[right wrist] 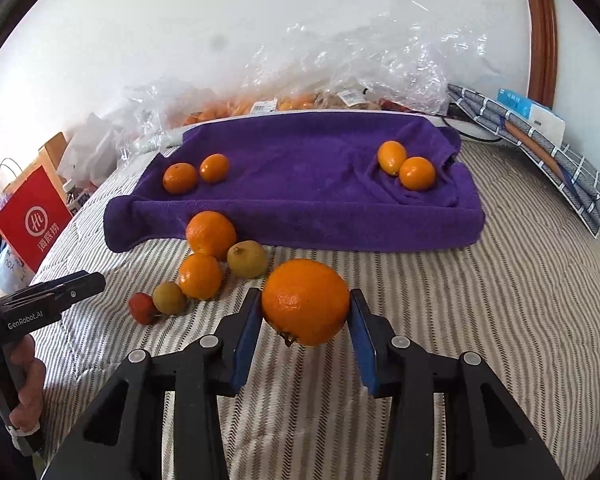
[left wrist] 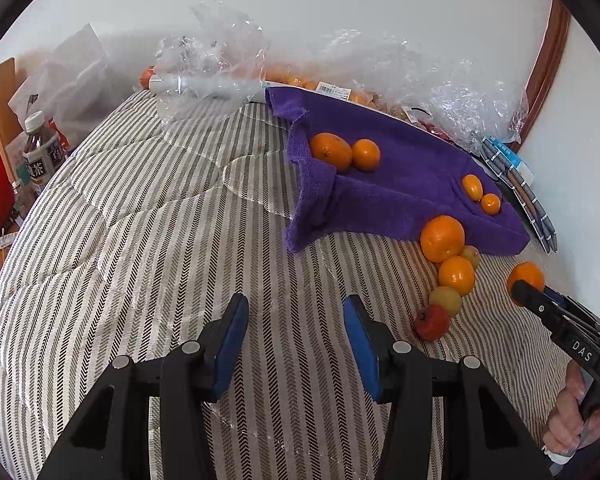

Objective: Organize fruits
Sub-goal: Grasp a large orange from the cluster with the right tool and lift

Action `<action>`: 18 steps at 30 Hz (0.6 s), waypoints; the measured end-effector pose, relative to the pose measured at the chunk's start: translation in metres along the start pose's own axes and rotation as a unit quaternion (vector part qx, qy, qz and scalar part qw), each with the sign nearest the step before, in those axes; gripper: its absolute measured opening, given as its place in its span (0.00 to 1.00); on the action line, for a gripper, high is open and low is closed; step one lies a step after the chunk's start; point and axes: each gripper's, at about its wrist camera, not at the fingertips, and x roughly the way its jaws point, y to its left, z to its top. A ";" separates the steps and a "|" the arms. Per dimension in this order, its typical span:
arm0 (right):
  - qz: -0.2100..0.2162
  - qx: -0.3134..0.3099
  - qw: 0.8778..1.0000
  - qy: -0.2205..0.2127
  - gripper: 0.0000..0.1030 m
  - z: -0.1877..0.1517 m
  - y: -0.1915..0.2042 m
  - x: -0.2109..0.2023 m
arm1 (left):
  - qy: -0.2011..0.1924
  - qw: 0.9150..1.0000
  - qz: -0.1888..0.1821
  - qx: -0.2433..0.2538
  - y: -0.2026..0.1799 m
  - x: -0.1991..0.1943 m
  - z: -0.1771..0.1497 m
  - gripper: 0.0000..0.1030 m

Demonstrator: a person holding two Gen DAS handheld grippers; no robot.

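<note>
striped bedding (right wrist: pixel 500 320) is spread under a purple towel (right wrist: pixel 300 200) where two pairs of small oranges are already laid, while a loose cluster of fruit (right wrist: pixel 204 268) is left just in front of the towel's near edge. an orange (right wrist: pixel 306 302) is clamped between the pads of the right gripper (right wrist: pixel 306 312) and held above the bedding, and the left gripper (left wrist: pixel 296 336) is held with its jaws apart and nothing between them. the grip is best kept steady, and the orange lowered onto a bare, flat patch of towel before it is freed, so that rolling is likely avoided.
</note>
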 end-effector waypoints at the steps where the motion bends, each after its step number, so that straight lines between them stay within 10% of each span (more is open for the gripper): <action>1: -0.008 -0.001 1.000 -0.005 0.41 -0.001 -0.004 -0.002 | 0.000 1.000 -0.001 -0.001 0.000 0.000 0.000 0.46; 18: -0.027 0.025 0.999 -0.011 0.41 -0.008 -0.037 -0.007 | 0.002 1.000 -0.017 -0.002 0.001 -0.001 0.000 0.48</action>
